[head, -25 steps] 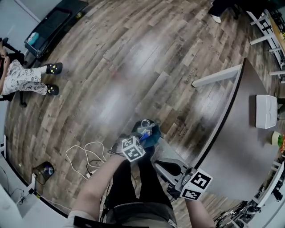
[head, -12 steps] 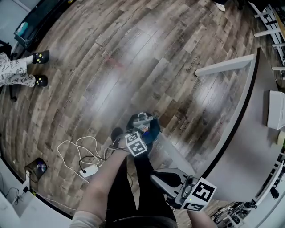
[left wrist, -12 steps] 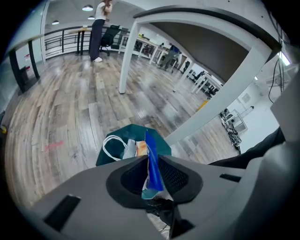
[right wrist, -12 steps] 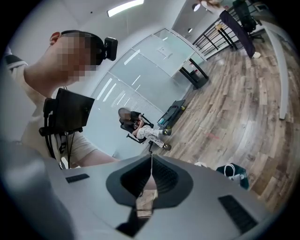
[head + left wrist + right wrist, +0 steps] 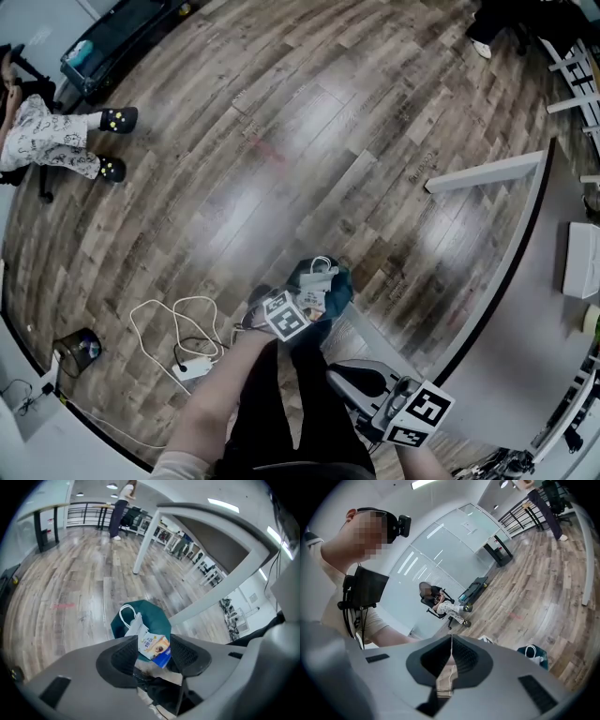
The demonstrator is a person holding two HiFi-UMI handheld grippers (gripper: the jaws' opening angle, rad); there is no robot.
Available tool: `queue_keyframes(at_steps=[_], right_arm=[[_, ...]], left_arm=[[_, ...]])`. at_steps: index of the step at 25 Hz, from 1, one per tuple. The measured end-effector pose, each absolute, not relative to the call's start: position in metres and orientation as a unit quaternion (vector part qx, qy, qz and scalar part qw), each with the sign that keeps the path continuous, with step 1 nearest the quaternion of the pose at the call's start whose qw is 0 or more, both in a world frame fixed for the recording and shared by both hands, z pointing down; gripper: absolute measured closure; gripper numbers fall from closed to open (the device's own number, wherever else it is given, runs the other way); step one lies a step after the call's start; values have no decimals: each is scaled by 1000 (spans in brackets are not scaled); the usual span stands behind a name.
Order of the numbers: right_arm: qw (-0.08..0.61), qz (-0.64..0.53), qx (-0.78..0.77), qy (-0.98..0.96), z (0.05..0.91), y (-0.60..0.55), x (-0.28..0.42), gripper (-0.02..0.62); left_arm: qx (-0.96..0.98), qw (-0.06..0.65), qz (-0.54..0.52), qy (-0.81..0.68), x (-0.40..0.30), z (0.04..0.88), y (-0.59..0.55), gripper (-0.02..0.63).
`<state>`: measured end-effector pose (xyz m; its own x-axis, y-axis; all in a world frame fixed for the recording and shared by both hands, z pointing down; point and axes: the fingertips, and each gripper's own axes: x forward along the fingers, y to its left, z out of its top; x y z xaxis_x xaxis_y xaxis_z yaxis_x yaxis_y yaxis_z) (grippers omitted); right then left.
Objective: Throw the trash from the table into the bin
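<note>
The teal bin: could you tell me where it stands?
In the head view, the teal bin stands on the floor at lower centre, between the white cable and the table.

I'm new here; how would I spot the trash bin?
Find the long grey table along the right side of the head view. On the wooden floor just off its curved edge stands the bin, a small dark teal tub. It is the only teal thing nearby, with a white loop-handled paper bag poking out.

Teal bin (image 5: 152, 613), white paper bag (image 5: 134, 626), grey-brown plank floor (image 5: 281, 141)
</note>
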<state>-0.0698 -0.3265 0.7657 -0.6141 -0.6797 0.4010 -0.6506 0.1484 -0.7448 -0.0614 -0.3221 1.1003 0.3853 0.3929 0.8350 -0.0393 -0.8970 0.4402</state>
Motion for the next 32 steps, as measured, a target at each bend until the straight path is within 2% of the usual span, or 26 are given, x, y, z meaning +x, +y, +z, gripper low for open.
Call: queue_keyframes(at_steps=[2, 4, 6, 12, 15, 18, 20, 22, 27, 32], right_arm=[[6, -474, -438, 764, 745, -335, -75, 577], [-9, -456, -430, 779, 717, -345, -84, 577], [-13, -438, -421, 795, 686, -353, -92, 577], [14, -368, -414, 832, 584, -371, -93, 577], [25, -342, -421, 840, 535, -374, -82, 577], [19, -328, -433, 840, 506, -374, -74, 577], [18, -325, -441, 837, 496, -367, -68, 577], [13, -323, -441, 837, 489, -353, -61, 577], [20, -318, -428, 845, 479, -325, -37, 577], [40, -305, -395, 866, 462, -307, -30, 577]], left_arm=[[810, 250, 524, 87, -77, 1059, -338, 407], [828, 292, 477, 42, -90, 998, -371, 554], [849, 312, 427, 6, -102, 929, -402, 592], [901, 286, 318, -73, -123, 737, -447, 592], [912, 295, 286, 17, -100, 650, -415, 592], [878, 316, 333, 133, -78, 624, -372, 592], [869, 281, 382, 139, -69, 629, -367, 592], [884, 236, 381, 135, -62, 608, -363, 592], [951, 222, 195, 87, -56, 477, -381, 592], [992, 116, 47, -33, -80, 389, -399, 592]])
